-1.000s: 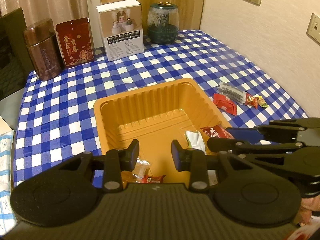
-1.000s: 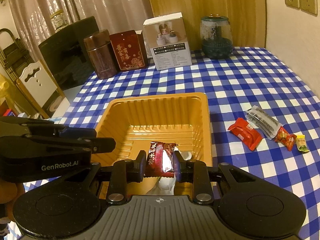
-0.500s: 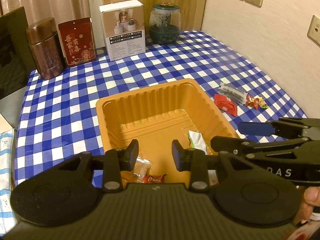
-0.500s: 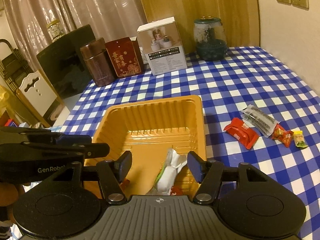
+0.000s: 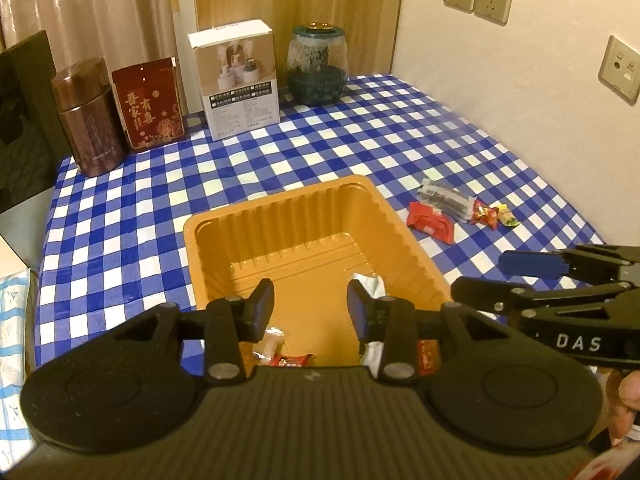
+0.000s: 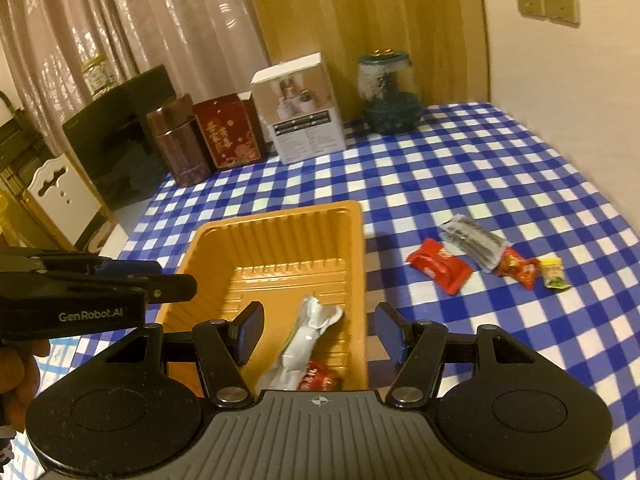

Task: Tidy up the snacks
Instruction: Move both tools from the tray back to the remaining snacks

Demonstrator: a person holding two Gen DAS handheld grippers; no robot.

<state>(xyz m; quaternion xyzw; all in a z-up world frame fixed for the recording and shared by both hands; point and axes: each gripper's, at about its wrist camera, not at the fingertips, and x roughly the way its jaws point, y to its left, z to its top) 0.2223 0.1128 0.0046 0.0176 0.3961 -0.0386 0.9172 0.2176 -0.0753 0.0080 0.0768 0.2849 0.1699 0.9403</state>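
An orange plastic tray (image 5: 280, 216) (image 6: 280, 232) sits on the blue checked tablecloth. In it lie a white-green packet (image 6: 306, 332), a red packet (image 6: 318, 378) and small candies (image 5: 292, 359). My left gripper (image 5: 310, 306) is open and empty above the tray's near end. My right gripper (image 6: 318, 330) is open wide and empty above the tray's near right corner. To the right of the tray lie a red packet (image 6: 438, 266) (image 5: 430, 222), a clear dark packet (image 6: 474, 240), a red candy (image 6: 518, 268) and a yellow-green candy (image 6: 554, 274).
At the back of the table stand a brown tin (image 5: 88, 120), a red tin (image 5: 148, 104), a white box (image 5: 238, 80) and a glass jar (image 5: 318, 66). A wall is on the right. A chair (image 6: 60, 196) stands left of the table.
My right gripper opened and let go of the red packet, which now lies in the tray. It then lifted and drew back. The left gripper stayed open and nearly still.
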